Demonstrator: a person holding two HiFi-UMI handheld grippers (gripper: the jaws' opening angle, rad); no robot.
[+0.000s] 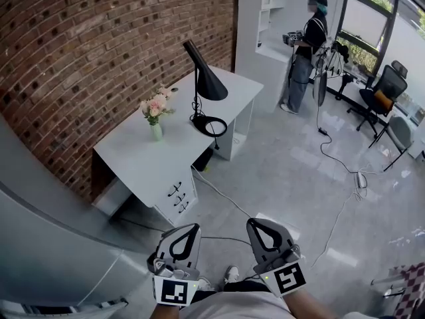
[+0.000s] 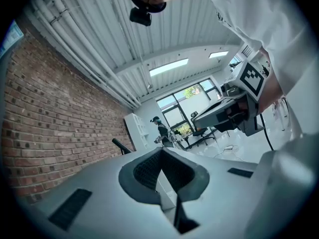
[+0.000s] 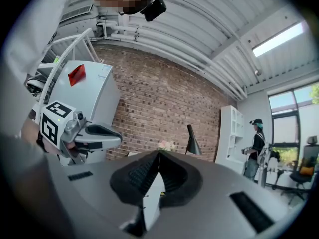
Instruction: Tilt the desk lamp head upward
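The black desk lamp stands on the white desk against the brick wall, with its cone head pointing down over a ring base. It also shows small and far off as the lamp and as a dark stem of the lamp. Both grippers are held low near the person's body, well short of the desk. My left gripper has its jaws closed tip to tip and holds nothing. My right gripper is also shut and holds nothing.
A vase of pink flowers stands on the desk left of the lamp. A person stands at the back by a white shelf. Office chairs and floor cables lie right. A grey cabinet is close on the left.
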